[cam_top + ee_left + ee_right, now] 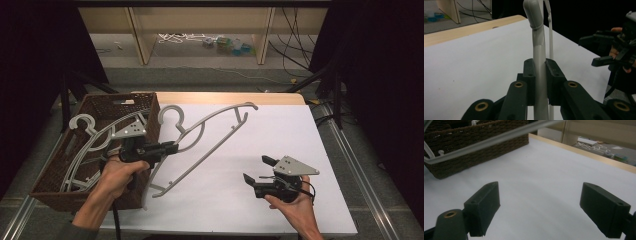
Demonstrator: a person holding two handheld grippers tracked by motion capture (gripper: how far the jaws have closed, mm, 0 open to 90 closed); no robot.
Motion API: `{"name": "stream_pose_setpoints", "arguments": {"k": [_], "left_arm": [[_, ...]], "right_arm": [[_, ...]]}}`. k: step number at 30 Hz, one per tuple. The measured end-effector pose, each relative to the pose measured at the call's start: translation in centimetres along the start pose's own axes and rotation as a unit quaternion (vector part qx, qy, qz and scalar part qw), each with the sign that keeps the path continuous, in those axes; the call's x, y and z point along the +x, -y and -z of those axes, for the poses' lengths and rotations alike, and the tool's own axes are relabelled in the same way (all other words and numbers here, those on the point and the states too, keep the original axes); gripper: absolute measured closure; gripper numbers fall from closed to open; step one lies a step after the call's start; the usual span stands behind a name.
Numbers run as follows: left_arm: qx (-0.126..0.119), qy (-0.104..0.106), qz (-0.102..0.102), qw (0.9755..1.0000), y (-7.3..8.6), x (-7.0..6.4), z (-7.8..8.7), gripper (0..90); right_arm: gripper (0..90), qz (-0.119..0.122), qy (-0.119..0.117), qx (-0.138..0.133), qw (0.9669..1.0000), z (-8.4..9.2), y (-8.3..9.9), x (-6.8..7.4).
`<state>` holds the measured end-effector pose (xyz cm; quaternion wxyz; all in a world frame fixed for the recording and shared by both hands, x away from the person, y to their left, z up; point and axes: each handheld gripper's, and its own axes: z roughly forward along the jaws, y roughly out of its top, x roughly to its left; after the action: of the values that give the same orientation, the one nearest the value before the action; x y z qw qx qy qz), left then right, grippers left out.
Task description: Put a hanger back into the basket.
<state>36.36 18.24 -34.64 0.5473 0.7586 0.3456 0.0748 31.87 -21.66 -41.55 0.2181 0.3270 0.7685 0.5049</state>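
Nearest the person, the right gripper (256, 171) hovers low over the near right part of the white table (280, 135), held in the right hand (295, 205). Its two black jaws stand wide apart with nothing between them, and in the right gripper view bare white tabletop shows in the gap.

To the left, the left hand (117, 175) holds the left gripper (172, 146) over the near left of the table, just beside the right wall of the basket. Its jaws are clamped on the grey plastic hanger (210, 137), and in the left gripper view the pads (529, 77) press on either side of the hanger's arm (539, 75). The hanger is lifted at the gripped end. It stretches from a near end close to the basket's near right corner up and away to a far end past the middle of the table, its hook (172, 114) curling just right of the basket's far right corner. Whether the near end still touches the table I cannot tell from the high view.

The brown wicker basket (55, 185) sits on the left edge of the table, partly overhanging it. Inside lie more grey hangers (82, 145), stacked and leaning, one hook rising at the far left of the basket.

Beyond the table's far wooden edge (225, 97), a pale wooden shelf frame (140, 35) stands on the floor, with white cable (180, 37) and some small coloured items (230, 45) under it, too blurred to name.
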Motion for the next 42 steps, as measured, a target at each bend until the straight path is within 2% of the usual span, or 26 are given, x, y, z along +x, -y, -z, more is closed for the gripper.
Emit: {"name": "stream_pose_setpoints", "arguments": {"k": [3,4,8,10,11,13,18,21,24,27,30,35,38,42], "left_arm": [[-0.012,0.005,-0.009,0.9999,-1.4,-0.5,1.3,79.8],[-0.016,0.007,-0.003,0.9998,-1.8,-0.7,1.7,79.8],[-0.022,0.005,-0.011,0.9997,-3.1,-0.6,3.1,79.8],[-0.025,-0.003,-0.008,0.9996,-3.6,-0.2,3.9,79.8],[-0.027,-0.008,0.0,0.9996,-3.7,0.0,4.3,79.8],[-0.024,-0.025,-0.01,0.9993,-4.1,0.6,5.1,79.8],[-0.023,-0.063,-0.008,0.9977,-4.6,2.3,7.1,79.8],[-0.024,-0.099,-0.008,0.9948,-4.7,3.3,8.1,79.8],[-0.024,-0.115,0.0,0.9931,-4.5,4.5,8.8,79.9],[-0.024,-0.141,0.003,0.9897,-4.4,5.7,9.5,79.9],[-0.029,-0.153,0.013,0.9878,-4.3,6.8,10.4,79.9],[-0.028,-0.174,0.011,0.9842,-3.9,8.1,11.6,79.9],[-0.022,-0.198,0.006,0.9799,-3.6,8.7,12.3,79.8],[-0.017,-0.209,0.003,0.9777,-3.0,9.4,12.9,79.8]], "right_arm": [[17.2,-0.003,-0.004,0.003,1.0,0.1,0.1,0.1],[17.2,0.002,-0.001,0.003,1.0,0.1,0.1,0.0],[17.3,0.003,0.0,0.0,1.0,0.1,0.3,0.1],[17.3,0.004,-0.001,0.004,1.0,0.2,0.3,0.1],[17.3,0.003,-0.001,0.005,1.0,0.3,0.3,0.1],[17.3,0.003,0.004,-0.005,1.0,0.3,0.4,0.1],[17.3,0.001,0.0,0.006,1.0,0.4,0.5,0.0],[17.3,0.005,0.003,0.004,1.0,0.3,0.6,-0.1],[17.4,0.002,0.001,0.008,1.0,0.4,0.5,0.0],[17.4,0.001,0.0,0.01,0.9999,0.4,0.6,0.0],[17.4,0.001,-0.001,0.004,1.0,0.3,0.7,-0.1],[17.4,0.0,-0.001,0.012,0.9999,0.4,0.7,-0.1],[17.4,0.0,0.0,0.011,0.9999,0.4,0.8,-0.1],[17.4,-0.002,-0.003,0.016,0.9999,0.3,0.8,0.0]]}}
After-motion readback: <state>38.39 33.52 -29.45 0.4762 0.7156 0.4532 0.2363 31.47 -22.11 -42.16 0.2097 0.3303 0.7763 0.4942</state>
